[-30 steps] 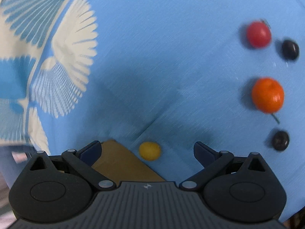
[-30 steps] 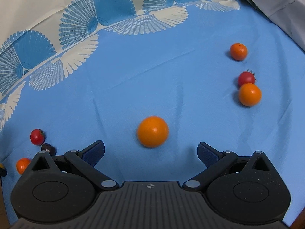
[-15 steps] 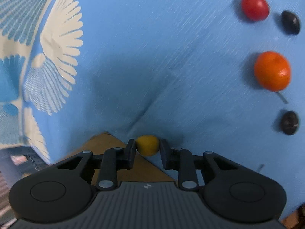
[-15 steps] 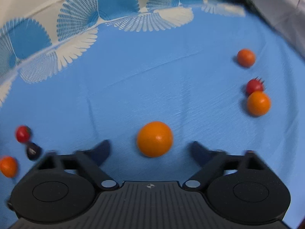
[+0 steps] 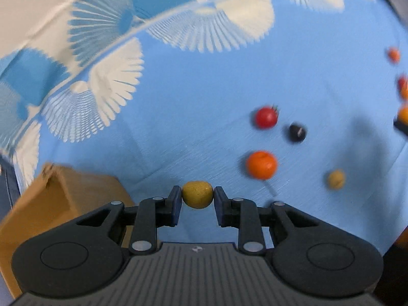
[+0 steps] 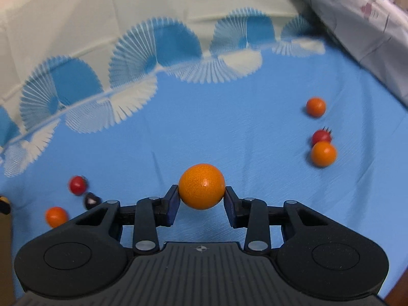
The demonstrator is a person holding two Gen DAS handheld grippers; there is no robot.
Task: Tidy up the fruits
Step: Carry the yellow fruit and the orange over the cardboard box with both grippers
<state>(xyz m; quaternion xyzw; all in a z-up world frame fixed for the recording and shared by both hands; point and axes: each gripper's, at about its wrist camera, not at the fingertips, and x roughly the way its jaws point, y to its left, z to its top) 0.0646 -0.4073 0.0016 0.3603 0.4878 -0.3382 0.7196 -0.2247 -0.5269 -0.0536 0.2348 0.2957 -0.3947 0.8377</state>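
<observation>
Gripping now: left gripper (image 5: 198,195) clamps a yellow fruit (image 5: 197,194), right gripper (image 6: 201,195), just closing, holds an orange (image 6: 201,190); both lifted, ready for sorting.

**Fruit tally on the blue cloth**

Four orange fruit are counted: one orange fruit (image 6: 201,190) over the middle of the blue cloth (image 6: 229,127), two more toward its right edge (image 6: 315,106) (image 6: 323,153), and a fourth near its left edge (image 6: 56,216).

Two red tomatoes are counted: one left (image 6: 77,185), one right (image 6: 321,136).

One dark fruit (image 6: 91,200) is noted.

Two yellow fruit are counted in the left wrist view (image 5: 197,194) (image 5: 336,178); the second is blurred.

One brown box (image 5: 63,204) is recorded at the near left corner.
</observation>
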